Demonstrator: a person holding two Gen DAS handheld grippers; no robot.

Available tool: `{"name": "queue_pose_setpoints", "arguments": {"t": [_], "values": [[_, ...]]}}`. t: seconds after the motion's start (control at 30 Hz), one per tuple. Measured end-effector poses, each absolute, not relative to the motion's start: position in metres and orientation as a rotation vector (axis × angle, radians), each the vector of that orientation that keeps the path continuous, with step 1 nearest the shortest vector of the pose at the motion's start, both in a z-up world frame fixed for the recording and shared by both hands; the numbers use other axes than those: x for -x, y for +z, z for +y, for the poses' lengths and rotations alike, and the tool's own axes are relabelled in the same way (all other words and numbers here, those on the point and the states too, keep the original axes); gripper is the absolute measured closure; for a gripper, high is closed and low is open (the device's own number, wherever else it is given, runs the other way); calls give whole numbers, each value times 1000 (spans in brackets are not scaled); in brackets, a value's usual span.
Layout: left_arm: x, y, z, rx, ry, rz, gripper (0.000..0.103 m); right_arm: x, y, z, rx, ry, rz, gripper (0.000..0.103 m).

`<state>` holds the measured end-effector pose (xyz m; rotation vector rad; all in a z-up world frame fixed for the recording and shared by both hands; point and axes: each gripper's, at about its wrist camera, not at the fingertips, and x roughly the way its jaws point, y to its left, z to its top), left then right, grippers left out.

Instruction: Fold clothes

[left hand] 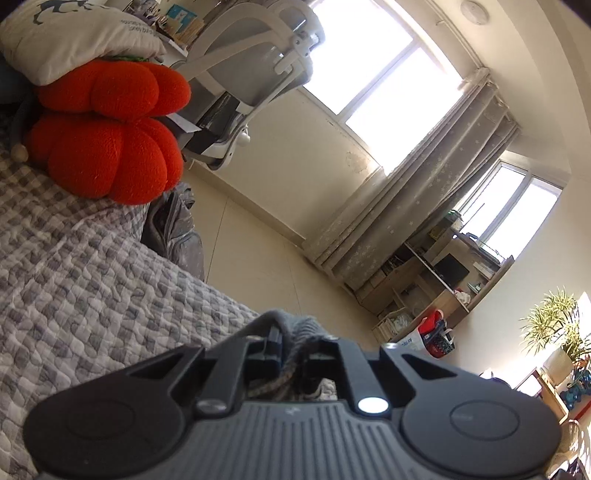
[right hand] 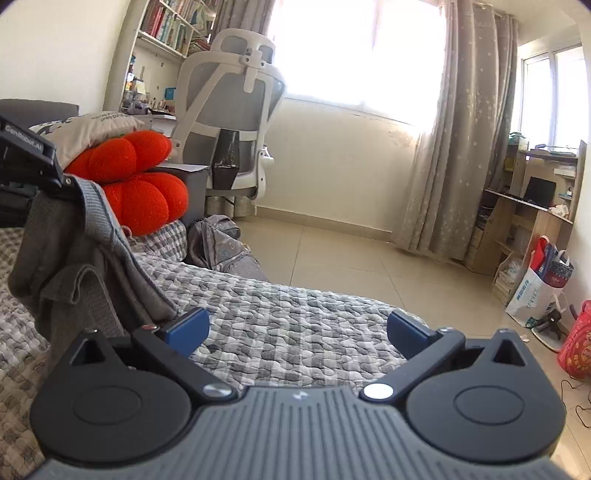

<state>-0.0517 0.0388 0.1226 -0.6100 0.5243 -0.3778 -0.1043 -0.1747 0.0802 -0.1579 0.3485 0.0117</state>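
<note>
A grey knitted garment (right hand: 85,258) hangs above the checked bedspread (right hand: 288,325), lifted by one edge. My left gripper (left hand: 291,350) is shut on a bunched fold of that garment (left hand: 295,325), and the knit pokes out between its fingers. In the right wrist view the left gripper (right hand: 62,181) shows at the upper left, with the cloth draping down from it. My right gripper (right hand: 297,325) stands open low over the bedspread. Its blue pads (right hand: 188,328) are far apart with nothing between them, and the left pad is close beside the hanging cloth.
Two red pumpkin-shaped cushions (right hand: 144,188) and a pale pillow (left hand: 74,33) are stacked at the bed's far end. A grey bag (right hand: 218,240) leans against the bed. A white office chair (right hand: 236,110), curtains (right hand: 454,147), a desk with shelves (right hand: 532,206) and shopping bags (right hand: 543,288) stand on the tiled floor.
</note>
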Motion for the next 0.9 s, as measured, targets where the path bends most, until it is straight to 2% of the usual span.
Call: {"name": "queue_pose_setpoints", "arguments": {"t": [0.03,0.07,0.1,0.13,0.17,0.37,0.5,0.53,0.6,0.63,0.67,0.7,0.77,0.83,0.87,0.9], "values": [[53,115,40,605,-364,538,88,101,76,-172,159,69,362,0],[56,109,44,604,-340,544,75,96,71,-169,161,125,376,0],[59,103,49,606,-314,546,56,88,67,-168,162,162,396,0],[62,99,53,604,-281,544,47,80,63,-166,165,179,416,0],[64,95,57,602,-260,546,32,71,60,-164,168,196,436,0],[74,70,73,593,-196,594,18,23,53,-154,91,420,537,0],[67,43,71,627,-199,640,10,2,43,-130,186,537,630,2],[64,37,71,645,-201,646,10,-2,38,-127,191,553,656,7],[57,25,71,679,-206,657,13,-8,31,-120,171,590,705,36],[55,23,70,685,-220,659,14,-7,29,-118,165,599,715,39],[53,22,68,686,-238,659,26,-2,30,-117,173,597,699,43],[52,22,66,687,-256,659,47,3,30,-116,181,594,683,50],[50,23,63,702,-269,663,65,11,35,-115,196,570,649,62],[51,27,58,699,-271,654,72,16,39,-115,216,539,620,73],[52,30,57,698,-274,647,77,18,41,-115,226,525,608,86],[53,32,56,700,-276,639,81,21,43,-116,229,516,595,88]]}}
